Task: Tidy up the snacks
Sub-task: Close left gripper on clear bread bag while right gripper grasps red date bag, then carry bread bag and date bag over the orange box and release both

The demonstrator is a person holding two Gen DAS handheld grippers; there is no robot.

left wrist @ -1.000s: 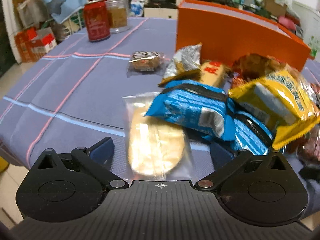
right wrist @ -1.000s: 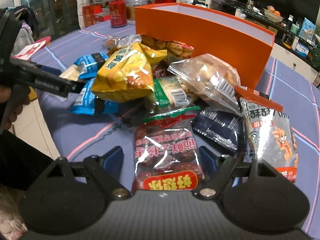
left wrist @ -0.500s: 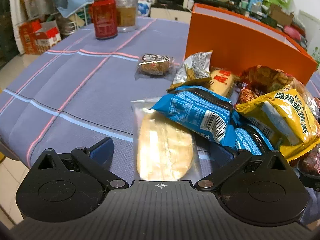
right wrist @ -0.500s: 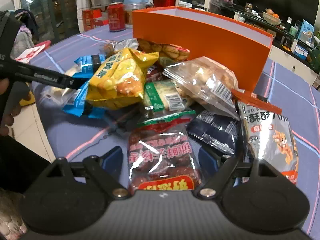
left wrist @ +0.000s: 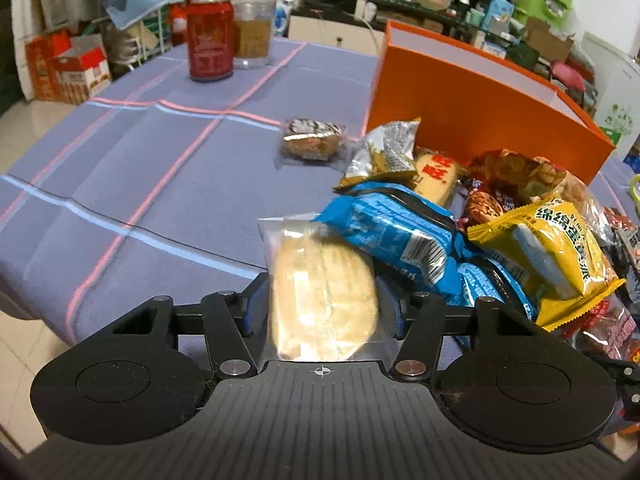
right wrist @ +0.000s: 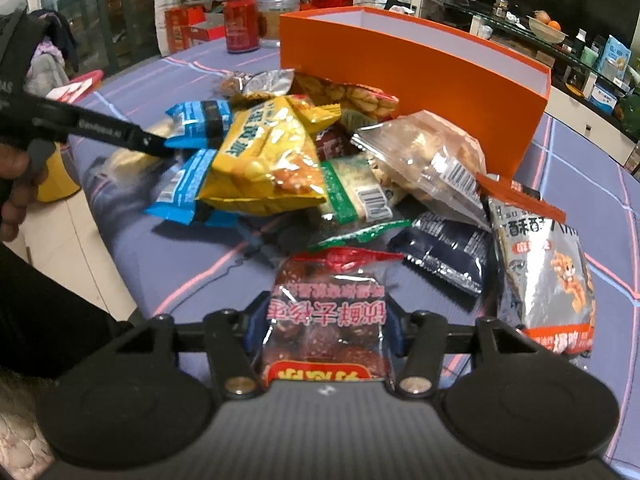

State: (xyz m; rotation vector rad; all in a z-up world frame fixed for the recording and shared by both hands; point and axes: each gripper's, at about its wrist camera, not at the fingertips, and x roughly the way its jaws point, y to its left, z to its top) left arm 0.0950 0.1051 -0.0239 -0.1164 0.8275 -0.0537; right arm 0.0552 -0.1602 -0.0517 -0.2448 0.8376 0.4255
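In the left wrist view my left gripper [left wrist: 325, 312] is closing its jaws, and both pads press the sides of a pale cracker packet [left wrist: 320, 296] in clear wrap at the near edge of the snack pile. In the right wrist view my right gripper [right wrist: 325, 320] is closing too, its pads pressing a red date packet [right wrist: 326, 320] that lies on the cloth. Behind the pile stands an open orange box [left wrist: 480, 108] [right wrist: 420, 68]. Blue packets [left wrist: 396, 236] and a yellow packet [left wrist: 560, 248] lie against the cracker packet.
A red can [left wrist: 210, 38] and a glass jar [left wrist: 252, 36] stand at the far left of the blue tablecloth [left wrist: 140, 184]. A small wrapped cake [left wrist: 312, 144] lies alone by the box. A silver packet [right wrist: 544, 272] and a dark packet [right wrist: 444, 252] lie beside the date packet. The table's edge runs near left.
Both grippers' jaws have come in from wide open onto their packets, the left on the cracker packet and the right on the date packet. The left view has shifted slightly.
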